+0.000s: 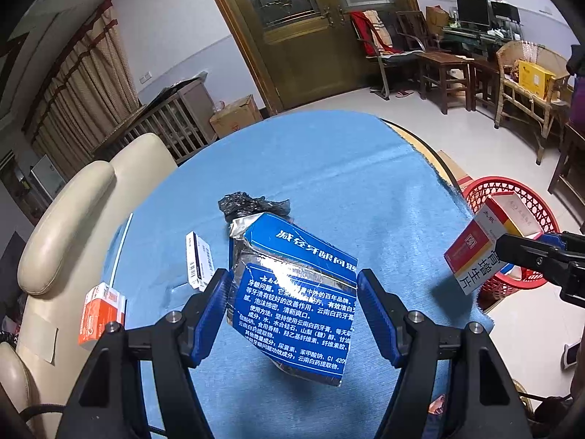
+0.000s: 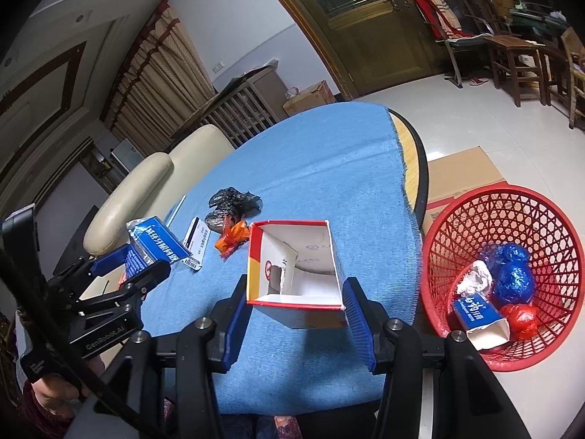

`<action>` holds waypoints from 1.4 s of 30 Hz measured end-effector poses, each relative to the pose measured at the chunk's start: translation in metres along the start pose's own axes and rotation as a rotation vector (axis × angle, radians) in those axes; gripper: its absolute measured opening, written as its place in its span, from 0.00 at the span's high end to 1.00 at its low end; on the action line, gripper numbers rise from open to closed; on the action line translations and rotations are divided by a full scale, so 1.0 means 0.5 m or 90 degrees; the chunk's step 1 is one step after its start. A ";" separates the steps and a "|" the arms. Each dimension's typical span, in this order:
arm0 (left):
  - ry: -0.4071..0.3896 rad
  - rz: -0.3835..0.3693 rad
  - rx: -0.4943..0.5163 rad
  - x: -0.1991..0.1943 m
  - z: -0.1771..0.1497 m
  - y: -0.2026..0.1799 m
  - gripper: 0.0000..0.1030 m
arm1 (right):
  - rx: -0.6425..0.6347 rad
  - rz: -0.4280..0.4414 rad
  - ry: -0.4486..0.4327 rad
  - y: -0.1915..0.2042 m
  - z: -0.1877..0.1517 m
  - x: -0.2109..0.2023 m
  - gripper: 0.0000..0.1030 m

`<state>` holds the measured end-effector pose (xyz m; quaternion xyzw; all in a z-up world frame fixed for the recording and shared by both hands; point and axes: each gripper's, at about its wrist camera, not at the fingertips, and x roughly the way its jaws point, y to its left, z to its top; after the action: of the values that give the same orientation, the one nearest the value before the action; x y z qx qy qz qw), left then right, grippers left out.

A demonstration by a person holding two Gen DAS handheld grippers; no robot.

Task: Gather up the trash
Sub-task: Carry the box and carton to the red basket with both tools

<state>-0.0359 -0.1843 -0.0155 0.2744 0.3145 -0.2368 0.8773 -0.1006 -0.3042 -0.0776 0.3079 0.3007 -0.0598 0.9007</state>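
I am holding a piece of trash in each gripper above the blue-clothed table (image 2: 329, 168). The left gripper (image 1: 290, 307) is pinching a crumpled blue toothpaste box (image 1: 292, 292), which fills the lower centre of the left wrist view, its pads pressing on both sides. The right gripper (image 2: 294, 314) is clamping an open red and white carton (image 2: 296, 267) at the lower centre of its own view, mouth toward the camera and empty inside.

The red basket (image 2: 471, 219) is sitting on the floor at the right edge of the right wrist view, just beside the table rim, already holding a few wrapped bundles and a blue box. So I judge I am in the carrying step, with both pieces lifted and neither yet over the basket.

Next I need to be swinging the right gripper across to the right until the carton hangs over the basket mouth, then spreading the jaws; the left load follows. A black bag (image 2: 234, 201), an orange wrapper (image 2: 234, 237) and a small white box (image 2: 195, 237) are waiting on the cloth at centre left.
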 end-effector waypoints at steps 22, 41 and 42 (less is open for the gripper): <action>0.004 -0.050 0.042 0.024 0.023 -0.082 0.30 | 0.052 -0.027 -0.021 -0.088 -0.009 -0.055 0.49; 0.039 -0.256 0.123 0.090 0.064 -0.273 0.30 | 0.158 -0.113 -0.031 -0.243 -0.026 -0.096 0.49; 0.042 -0.266 0.123 0.096 0.070 -0.282 0.30 | 0.163 -0.116 -0.031 -0.249 -0.027 -0.097 0.49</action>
<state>-0.0708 -0.3220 -0.0721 0.2936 0.3691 -0.4329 0.7682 -0.1833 -0.3998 -0.1227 0.3901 0.2951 -0.1863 0.8521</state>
